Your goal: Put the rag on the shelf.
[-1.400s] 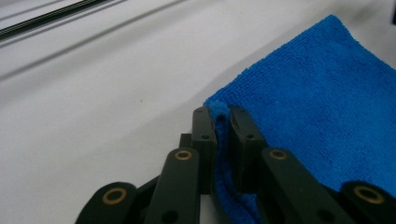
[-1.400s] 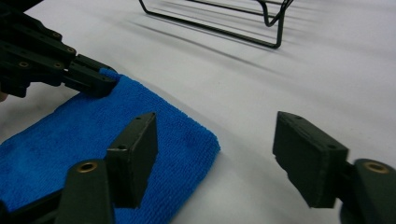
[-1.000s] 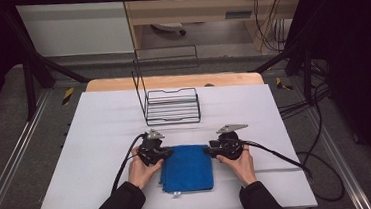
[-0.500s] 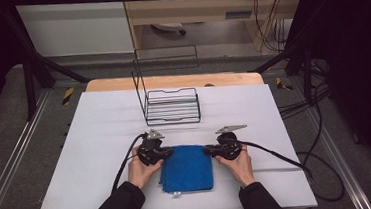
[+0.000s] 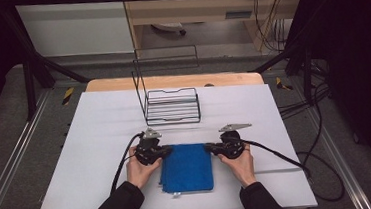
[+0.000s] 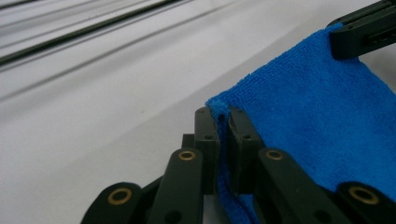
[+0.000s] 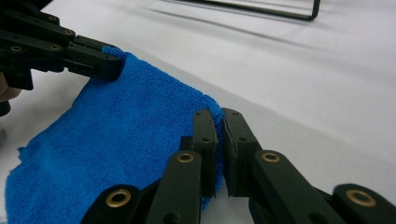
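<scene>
A blue cloth (image 5: 187,167) lies folded on the white table (image 5: 96,141) near the front edge. My left gripper (image 5: 165,150) is shut on its far left corner; in the left gripper view the jaws pinch the blue cloth (image 6: 327,121) edge at my left gripper (image 6: 223,116). My right gripper (image 5: 208,148) is shut on the far right corner, and the right gripper view shows the blue cloth (image 7: 116,135) corner clamped in my right gripper (image 7: 218,116). Each gripper view also shows the other gripper's jaws on the opposite corner.
A black wire rack (image 5: 171,103) stands just beyond the cloth at mid-table. Cables (image 5: 277,153) trail from both grippers over the table. A wooden board edge (image 5: 171,80) runs along the back.
Both grippers have edged slightly toward the person while holding the cloth's far corners; the cloth stays flat.
</scene>
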